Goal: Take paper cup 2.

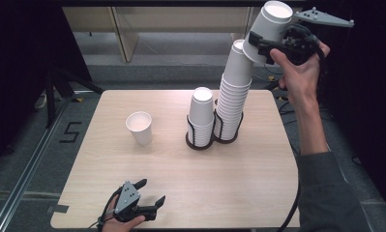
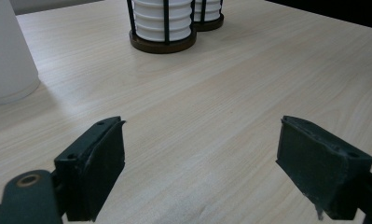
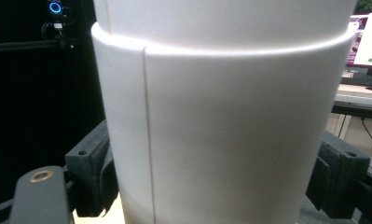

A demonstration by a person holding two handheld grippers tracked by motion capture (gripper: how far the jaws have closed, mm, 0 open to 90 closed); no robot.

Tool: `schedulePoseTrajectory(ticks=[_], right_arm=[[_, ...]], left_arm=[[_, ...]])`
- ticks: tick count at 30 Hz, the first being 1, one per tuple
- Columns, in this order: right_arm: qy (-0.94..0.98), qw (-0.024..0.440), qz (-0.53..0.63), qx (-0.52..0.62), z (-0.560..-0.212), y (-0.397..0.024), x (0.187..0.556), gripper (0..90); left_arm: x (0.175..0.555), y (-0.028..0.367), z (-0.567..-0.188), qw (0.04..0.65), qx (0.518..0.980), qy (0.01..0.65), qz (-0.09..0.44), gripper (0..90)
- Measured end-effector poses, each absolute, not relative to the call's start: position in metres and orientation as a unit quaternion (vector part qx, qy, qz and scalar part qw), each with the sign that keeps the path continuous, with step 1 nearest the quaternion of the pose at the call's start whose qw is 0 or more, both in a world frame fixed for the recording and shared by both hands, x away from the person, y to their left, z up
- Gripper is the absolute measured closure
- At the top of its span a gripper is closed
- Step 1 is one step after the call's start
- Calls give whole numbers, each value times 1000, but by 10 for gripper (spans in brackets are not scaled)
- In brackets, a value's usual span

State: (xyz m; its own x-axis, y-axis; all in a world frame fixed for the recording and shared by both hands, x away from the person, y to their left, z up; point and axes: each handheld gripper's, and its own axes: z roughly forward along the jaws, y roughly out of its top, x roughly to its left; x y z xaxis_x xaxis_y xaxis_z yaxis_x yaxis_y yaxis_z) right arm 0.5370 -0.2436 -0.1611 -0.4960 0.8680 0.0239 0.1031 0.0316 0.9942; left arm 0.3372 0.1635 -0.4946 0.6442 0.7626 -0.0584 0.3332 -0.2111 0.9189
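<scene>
The right hand-held gripper (image 1: 262,44) is clamped on a plain white paper cup (image 1: 269,30), tilted, with a straight side seam; the left hand-held gripper's (image 1: 150,192) jaws stand apart.

White paper cup (image 1: 269,30): inverted, base up, tilted, held in the air by its sides in the right tool (image 1: 264,44), just above and right of the tall stack's (image 1: 233,94) top. Plain wall, vertical seam visible (image 3: 230,121). Tall stack: inverted white cups, leaning slightly, seated in a black wire holder (image 1: 228,137) on the worktop (image 1: 229,183).
</scene>
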Motion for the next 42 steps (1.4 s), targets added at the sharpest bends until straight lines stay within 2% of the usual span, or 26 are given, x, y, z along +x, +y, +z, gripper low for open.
schedulePoseTrajectory(ticks=[9, 21, 28, 42], right_arm=[[649, 317, 583, 373, -185, -269, 493, 187], [679, 281, 574, 360, -266, -270, 447, 187], [706, 242, 567, 349, -309, -252, 442, 187], [741, 195, 561, 314, -354, -216, 441, 185]], left_arm=[[338, 164, -495, 505, 750, 371, 212, 146], [341, 165, -496, 511, 743, 377, 212, 146], [343, 167, -497, 503, 745, 382, 215, 146], [343, 166, -498, 511, 742, 377, 216, 146]])
